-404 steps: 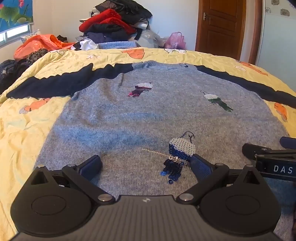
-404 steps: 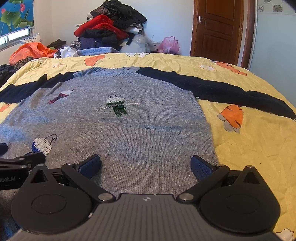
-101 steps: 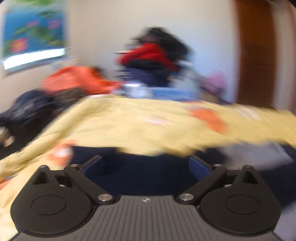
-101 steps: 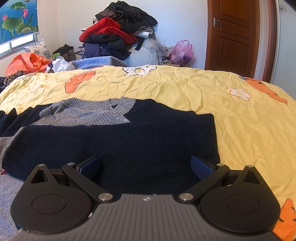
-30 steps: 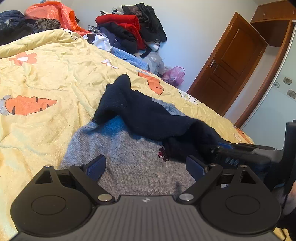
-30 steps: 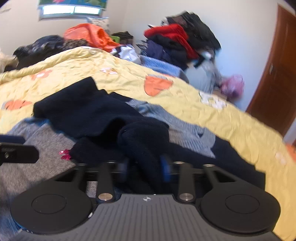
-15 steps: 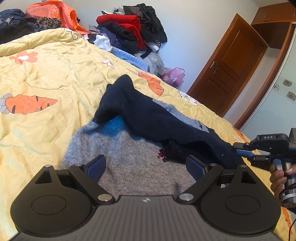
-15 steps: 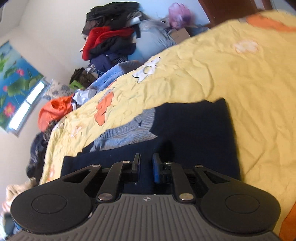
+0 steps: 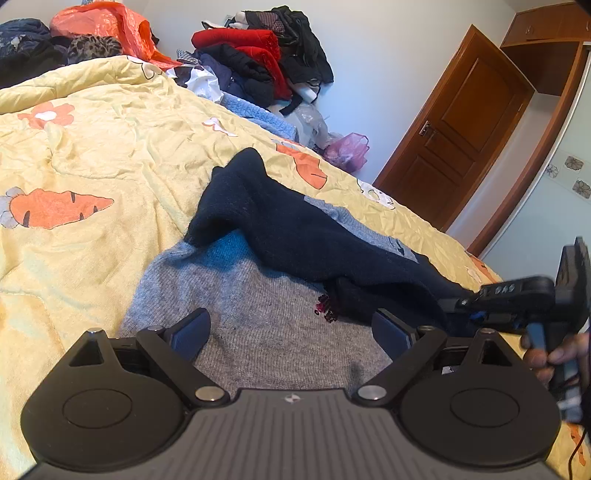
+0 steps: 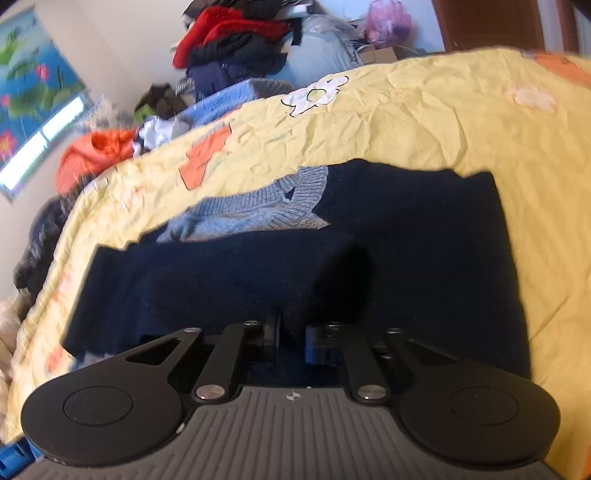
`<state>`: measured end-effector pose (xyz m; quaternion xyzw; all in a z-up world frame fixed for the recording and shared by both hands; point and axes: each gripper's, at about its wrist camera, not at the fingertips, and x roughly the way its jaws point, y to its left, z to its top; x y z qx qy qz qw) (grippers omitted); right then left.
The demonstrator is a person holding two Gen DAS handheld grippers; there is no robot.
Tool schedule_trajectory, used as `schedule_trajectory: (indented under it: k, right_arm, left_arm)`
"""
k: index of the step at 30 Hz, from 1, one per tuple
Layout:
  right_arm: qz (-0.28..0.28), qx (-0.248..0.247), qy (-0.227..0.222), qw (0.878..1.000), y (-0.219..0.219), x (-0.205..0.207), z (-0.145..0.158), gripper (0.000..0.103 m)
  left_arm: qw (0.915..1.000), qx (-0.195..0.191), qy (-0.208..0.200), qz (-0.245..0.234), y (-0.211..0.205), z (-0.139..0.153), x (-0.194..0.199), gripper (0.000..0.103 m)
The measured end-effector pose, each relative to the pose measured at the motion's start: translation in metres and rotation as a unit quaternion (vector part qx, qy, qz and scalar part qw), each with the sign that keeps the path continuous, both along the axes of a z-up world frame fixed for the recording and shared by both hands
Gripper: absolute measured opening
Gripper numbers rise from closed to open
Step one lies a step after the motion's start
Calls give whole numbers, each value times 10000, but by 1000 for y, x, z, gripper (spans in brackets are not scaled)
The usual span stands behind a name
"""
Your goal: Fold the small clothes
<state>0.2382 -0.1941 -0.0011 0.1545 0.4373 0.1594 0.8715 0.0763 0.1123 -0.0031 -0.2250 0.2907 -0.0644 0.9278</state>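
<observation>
A grey knit sweater with navy sleeves lies on the yellow bedspread. Both navy sleeves are folded across its chest. The left sleeve runs across the body toward the right. My left gripper is open and empty, low over the grey body. My right gripper is shut on the end of the navy sleeve, over the folded right sleeve. The grey collar shows beyond. The right gripper also shows at the right edge of the left wrist view.
A pile of red, black and blue clothes sits beyond the bed's far edge. An orange bag lies at the far left. A brown door stands at the right. The bedspread has carrot and flower prints.
My right gripper has carried the sleeve end across the sweater to the right and lowered it. The sleeve now lies flatter. My left gripper has barely moved.
</observation>
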Motion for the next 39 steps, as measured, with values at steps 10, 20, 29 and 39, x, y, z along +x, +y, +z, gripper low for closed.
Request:
schedule_trajectory:
  k: [10, 20, 29, 39]
  right_arm:
    - [-63, -530, -39, 9986, -52, 18, 26, 13]
    - [-1131, -1310, -1322, 9760, -33, -19, 39, 44]
    - [-103, -1773, -1175, 9771, 12, 4, -2, 65]
    - [80, -2202, -1727, 9600, 14, -4, -21, 74]
  left_arm:
    - [10000, -32, -3, -8, -1, -1, 3, 97]
    - [9986, 347, -397, -52, -6, 43, 21, 97]
    - [9765, 1879, 815, -667, -55, 9, 153, 102]
    - [9707, 2291, 526, -507, -61, 2, 144, 103]
